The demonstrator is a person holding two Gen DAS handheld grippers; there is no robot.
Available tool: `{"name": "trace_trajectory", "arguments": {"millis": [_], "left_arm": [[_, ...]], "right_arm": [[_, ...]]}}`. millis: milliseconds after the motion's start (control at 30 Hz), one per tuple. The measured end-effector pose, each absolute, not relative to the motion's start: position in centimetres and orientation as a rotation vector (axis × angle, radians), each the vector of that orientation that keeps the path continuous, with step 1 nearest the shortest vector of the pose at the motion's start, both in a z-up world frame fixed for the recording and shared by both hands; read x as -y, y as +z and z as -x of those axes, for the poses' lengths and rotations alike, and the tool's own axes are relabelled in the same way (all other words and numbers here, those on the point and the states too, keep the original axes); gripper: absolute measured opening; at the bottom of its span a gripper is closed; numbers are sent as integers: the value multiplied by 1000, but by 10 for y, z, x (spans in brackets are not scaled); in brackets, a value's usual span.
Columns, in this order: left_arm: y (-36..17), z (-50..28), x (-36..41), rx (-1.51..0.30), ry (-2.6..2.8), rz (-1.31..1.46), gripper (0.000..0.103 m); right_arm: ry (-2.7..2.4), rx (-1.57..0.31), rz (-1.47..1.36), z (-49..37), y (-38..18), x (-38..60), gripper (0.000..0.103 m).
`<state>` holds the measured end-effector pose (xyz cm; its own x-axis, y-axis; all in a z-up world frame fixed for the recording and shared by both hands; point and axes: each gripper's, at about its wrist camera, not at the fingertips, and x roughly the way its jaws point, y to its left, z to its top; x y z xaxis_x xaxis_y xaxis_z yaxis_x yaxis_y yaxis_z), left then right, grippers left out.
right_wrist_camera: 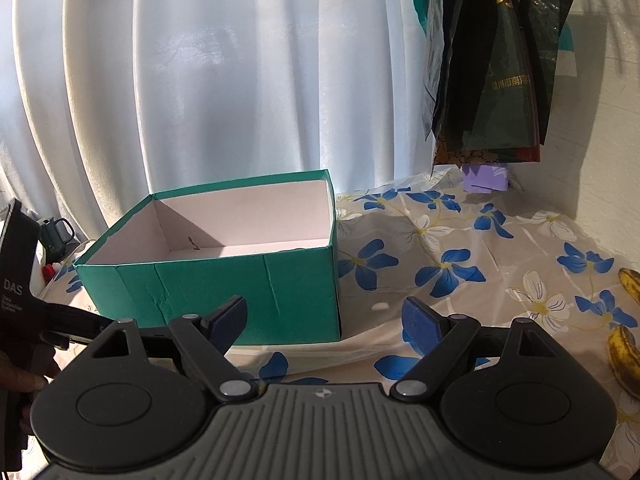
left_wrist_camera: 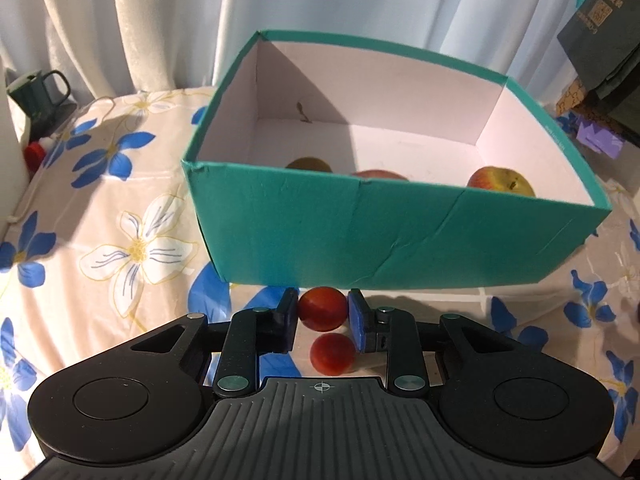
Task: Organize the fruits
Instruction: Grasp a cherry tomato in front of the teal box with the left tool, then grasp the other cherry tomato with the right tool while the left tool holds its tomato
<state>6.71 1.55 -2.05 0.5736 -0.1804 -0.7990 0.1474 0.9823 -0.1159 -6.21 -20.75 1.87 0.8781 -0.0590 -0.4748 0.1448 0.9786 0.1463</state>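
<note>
- Left gripper (left_wrist_camera: pixel 322 316), bottom centre of the left view: jaws closed on a red plum (left_wrist_camera: pixel 322 307), pads pressing both its sides.
- Second plum (left_wrist_camera: pixel 333 353), just below the first, on the cloth (left_wrist_camera: pixel 120 200); not held.
- Right gripper (right_wrist_camera: pixel 325 320), bottom centre of the right view: jaws wide apart, nothing between them.
- Bananas (right_wrist_camera: pixel 622 354), right edge of the right view (spotted, only partly in frame), on the cloth, well apart from the box.
- Teal box (left_wrist_camera: pixel 360 236), centre: open-topped, directly behind the plums.
- Inside, along the near wall: apple (left_wrist_camera: pixel 501 180), a reddish fruit (left_wrist_camera: pixel 379 175), a green-brown fruit (left_wrist_camera: pixel 309 164).
- Progress, as judged: three fruits boxed; two plums and the bananas remain outside.
</note>
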Motion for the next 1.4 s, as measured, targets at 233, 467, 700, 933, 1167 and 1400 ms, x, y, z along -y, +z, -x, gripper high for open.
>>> {"name": "trace_trajectory", "arguments": {"millis": [233, 467, 700, 933, 1167, 1400], "left_arm": [[16, -49, -25, -880, -187, 71, 30], [36, -37, -37, -838, -180, 85, 30], [46, -27, -54, -807, -161, 118, 30], [50, -23, -69, -789, -122, 132, 30], [50, -23, -78, -787, -105, 140, 30], [50, -25, -84, -782, -104, 154, 30]], "right_arm": [[-77, -507, -157, 56, 17, 197, 85], [9, -547, -103, 47, 9, 174, 85], [149, -643, 0, 23, -12, 132, 83], [226, -687, 60, 4, -25, 102, 77], [273, -711, 86, -11, -28, 82, 69], [323, -745, 115, -20, -32, 65, 61]]}}
